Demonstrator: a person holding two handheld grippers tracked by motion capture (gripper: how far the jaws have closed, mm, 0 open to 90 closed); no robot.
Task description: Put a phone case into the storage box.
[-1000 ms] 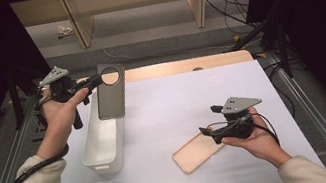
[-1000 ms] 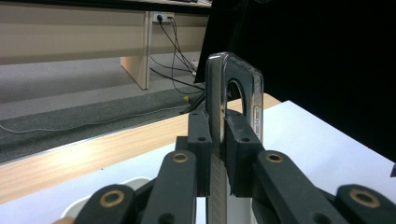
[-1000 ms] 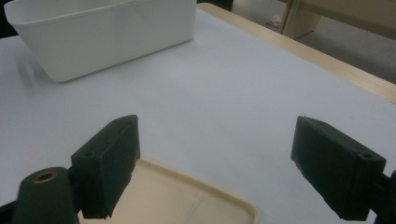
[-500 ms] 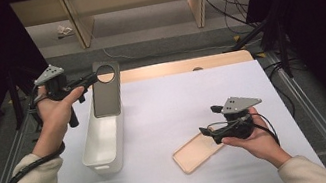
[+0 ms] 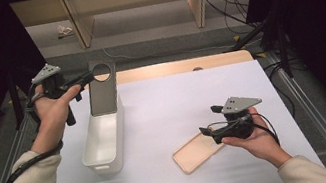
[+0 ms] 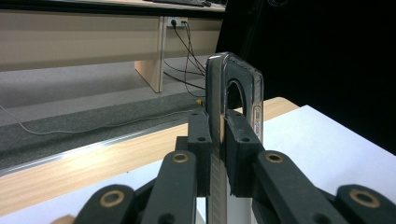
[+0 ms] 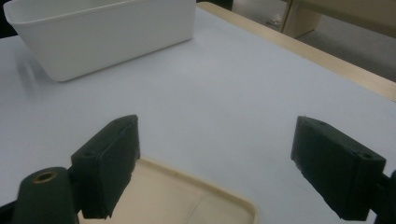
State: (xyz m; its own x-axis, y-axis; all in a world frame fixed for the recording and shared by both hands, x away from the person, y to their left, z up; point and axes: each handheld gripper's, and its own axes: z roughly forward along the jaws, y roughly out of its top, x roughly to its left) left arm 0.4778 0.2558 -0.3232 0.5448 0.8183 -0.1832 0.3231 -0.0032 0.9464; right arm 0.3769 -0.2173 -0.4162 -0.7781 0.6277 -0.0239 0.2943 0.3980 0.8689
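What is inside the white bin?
The white bin looks empty where its floor shows. The grey panel, held upright by the left tongs, hides the far end.

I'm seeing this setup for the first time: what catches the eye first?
The left gripper holds a grey panel with a round hole upright, by its top edge, over the far end of a white bin. At the near right, the right gripper, jaws open, hovers at a beige tray lying flat on the white table.
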